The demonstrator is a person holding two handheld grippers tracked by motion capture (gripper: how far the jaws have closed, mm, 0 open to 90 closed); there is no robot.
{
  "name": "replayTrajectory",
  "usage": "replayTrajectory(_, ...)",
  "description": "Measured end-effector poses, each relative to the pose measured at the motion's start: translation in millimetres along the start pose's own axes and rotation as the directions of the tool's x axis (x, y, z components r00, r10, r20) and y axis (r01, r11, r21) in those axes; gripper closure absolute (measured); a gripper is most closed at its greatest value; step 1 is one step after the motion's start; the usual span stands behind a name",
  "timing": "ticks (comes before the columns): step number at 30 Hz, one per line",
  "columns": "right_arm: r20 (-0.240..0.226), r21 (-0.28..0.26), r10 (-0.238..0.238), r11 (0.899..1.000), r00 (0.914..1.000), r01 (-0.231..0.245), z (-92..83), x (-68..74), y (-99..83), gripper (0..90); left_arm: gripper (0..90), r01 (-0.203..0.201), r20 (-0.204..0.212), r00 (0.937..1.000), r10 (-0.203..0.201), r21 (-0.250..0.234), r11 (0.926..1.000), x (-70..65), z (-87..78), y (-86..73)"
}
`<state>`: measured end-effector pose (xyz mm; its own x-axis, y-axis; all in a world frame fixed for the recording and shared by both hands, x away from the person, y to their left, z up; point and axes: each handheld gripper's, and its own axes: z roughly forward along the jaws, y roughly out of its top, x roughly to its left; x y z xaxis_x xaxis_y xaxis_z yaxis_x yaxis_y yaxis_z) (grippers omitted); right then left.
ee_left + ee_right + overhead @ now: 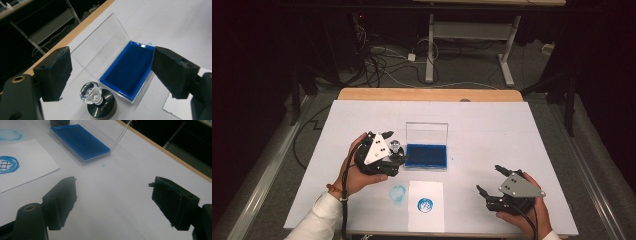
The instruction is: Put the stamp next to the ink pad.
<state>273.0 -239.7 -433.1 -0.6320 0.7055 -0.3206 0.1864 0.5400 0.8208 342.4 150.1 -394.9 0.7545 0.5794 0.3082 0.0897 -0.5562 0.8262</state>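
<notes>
High view: one stamp stood upright just left of one open ink pad, beside one stamped sheet. Left gripper view: left gripper gaped wide, empty, stamp's crystal knob pointing up. Right gripper view: right gripper wide open, empty, over bare table

Bright even light on the white table, dark dim surroundings beyond, soft faint shadows, glare on the clear lid, near jaws slightly blurred
</notes>
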Motion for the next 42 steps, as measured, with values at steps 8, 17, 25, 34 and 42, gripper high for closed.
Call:
replayTrajectory(8,0.002,-0.002,0.000,1.000,1.0000,0.000,-0.4,-0.3,0.1,20.0,16.6,-0.011,-0.005,0.9999,0.011,-0.006,0.9999,-4.2,-5.7,-1.5)
replayTrajectory(17,0.006,-0.011,-0.002,1.000,1.0000,0.002,-1.2,0.6,1.0,20.1,16.6,-0.019,-0.011,0.9997,0.019,0.000,0.9998,-8.8,-10.6,-6.0)
replayTrajectory(25,0.006,-0.011,-0.002,1.000,1.0000,0.002,-1.6,0.5,1.0,20.1,16.6,-0.041,-0.009,0.9991,0.041,-0.009,0.9991,-13.6,-15.3,-9.9)
replayTrajectory(34,0.005,-0.014,-0.007,1.000,1.0000,0.007,-2.1,1.8,2.1,20.1,16.6,-0.058,-0.024,0.9981,0.057,-0.016,0.9982,-17.9,-23.2,-17.0)
replayTrajectory(42,0.006,-0.011,-0.006,1.000,1.0000,0.006,-1.6,2.8,2.4,20.1,16.6,-0.063,-0.034,0.9975,0.063,-0.015,0.9979,-19.2,-31.6,-25.1)
